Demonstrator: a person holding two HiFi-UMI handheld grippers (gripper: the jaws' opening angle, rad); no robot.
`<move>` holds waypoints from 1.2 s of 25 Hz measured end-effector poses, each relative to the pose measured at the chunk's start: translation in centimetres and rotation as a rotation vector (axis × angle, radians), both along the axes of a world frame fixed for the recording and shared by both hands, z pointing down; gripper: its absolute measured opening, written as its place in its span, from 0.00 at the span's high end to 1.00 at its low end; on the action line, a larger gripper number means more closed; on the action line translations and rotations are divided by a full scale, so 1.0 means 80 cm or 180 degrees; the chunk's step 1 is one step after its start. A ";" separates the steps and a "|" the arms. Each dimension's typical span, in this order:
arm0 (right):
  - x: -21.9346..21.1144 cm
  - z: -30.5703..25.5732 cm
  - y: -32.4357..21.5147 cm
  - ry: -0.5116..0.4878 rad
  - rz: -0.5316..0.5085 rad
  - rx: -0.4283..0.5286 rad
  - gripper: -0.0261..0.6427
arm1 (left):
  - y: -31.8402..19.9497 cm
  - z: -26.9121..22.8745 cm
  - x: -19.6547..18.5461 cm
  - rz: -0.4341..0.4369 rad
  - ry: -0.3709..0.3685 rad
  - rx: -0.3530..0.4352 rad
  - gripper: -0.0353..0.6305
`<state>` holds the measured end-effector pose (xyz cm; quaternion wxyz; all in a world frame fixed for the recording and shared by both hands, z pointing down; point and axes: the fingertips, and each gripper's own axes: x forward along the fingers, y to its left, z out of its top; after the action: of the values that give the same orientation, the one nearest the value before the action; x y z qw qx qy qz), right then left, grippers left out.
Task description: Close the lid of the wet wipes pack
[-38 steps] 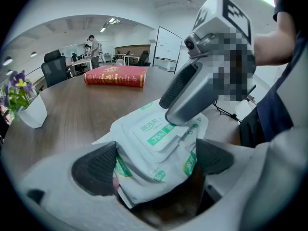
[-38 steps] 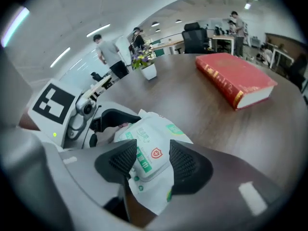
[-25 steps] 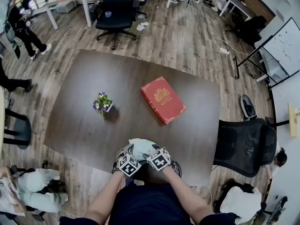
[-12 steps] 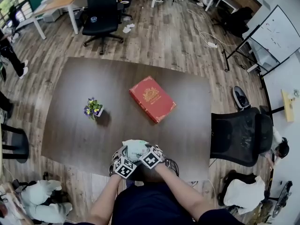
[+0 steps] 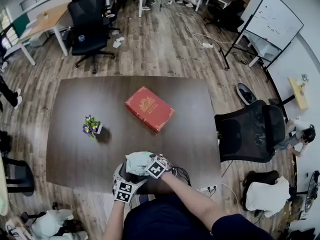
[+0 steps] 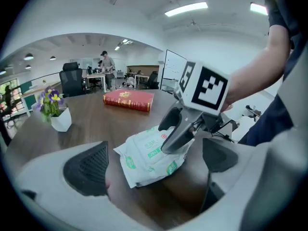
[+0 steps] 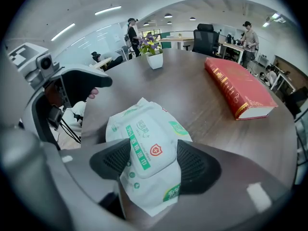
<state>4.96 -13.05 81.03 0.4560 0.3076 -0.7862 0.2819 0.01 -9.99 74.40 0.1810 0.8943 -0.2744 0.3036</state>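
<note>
The white wet wipes pack (image 5: 135,161) with green print lies at the near edge of the dark table (image 5: 75,149). Its flap lid (image 7: 147,146) sits flat on the pack's top. My right gripper (image 7: 153,162) points steeply down, its two pads pressed on the pack's sides. From the left gripper view that right gripper (image 6: 175,136) stands on the pack (image 6: 144,158). My left gripper (image 6: 153,163) hangs open just above and short of the pack, with nothing between its pads. In the head view the left gripper (image 5: 121,178) is beside the pack's near left corner.
A red book (image 5: 149,108) lies mid-table beyond the pack. A small white pot of flowers (image 5: 91,126) stands to the left. A black office chair (image 5: 250,131) is by the table's right side. The table's near edge runs under my hands.
My left gripper has lifted off the pack and drawn back toward the near edge. The right gripper and the pack have stayed put. The head view has shifted.
</note>
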 end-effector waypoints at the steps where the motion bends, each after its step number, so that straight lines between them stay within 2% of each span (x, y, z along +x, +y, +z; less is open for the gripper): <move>1: 0.001 -0.001 0.001 0.0006 0.0018 0.0014 0.48 | 0.003 -0.012 -0.003 -0.0019 0.0042 0.0036 0.05; 4: 0.002 -0.002 0.003 0.0011 0.0067 0.0021 0.48 | 0.015 -0.047 -0.010 -0.0072 0.0187 0.0102 0.05; 9: 0.004 0.002 0.018 0.0032 0.0117 -0.0159 0.49 | 0.040 -0.088 -0.023 -0.0113 0.0310 0.0172 0.05; 11: 0.003 0.007 0.033 0.0009 0.0197 -0.0362 0.48 | 0.049 -0.098 -0.026 -0.0033 0.0233 0.0280 0.05; 12: 0.004 0.005 0.031 0.0027 0.0221 -0.0332 0.48 | 0.053 -0.101 -0.028 0.0022 0.0173 0.0342 0.05; 15: 0.002 -0.005 0.007 0.0029 0.0281 0.0020 0.48 | 0.062 -0.116 -0.039 0.0052 0.0188 0.0399 0.05; 20: 0.015 -0.011 0.014 -0.0063 0.0572 0.0231 0.43 | 0.076 -0.147 -0.057 -0.0037 0.0338 0.0499 0.05; 26: 0.030 -0.071 0.048 -0.0471 0.0897 0.0585 0.32 | 0.088 -0.163 -0.074 -0.0085 0.0448 0.0559 0.05; 30: 0.044 -0.127 0.075 -0.0728 0.1152 0.0906 0.30 | 0.091 -0.164 -0.080 -0.0083 0.0518 0.0550 0.05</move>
<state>8.50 -7.09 70.88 0.2584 0.4704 -0.7965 0.2783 -6.36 -2.72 61.29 0.1289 0.9246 -0.2956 0.2028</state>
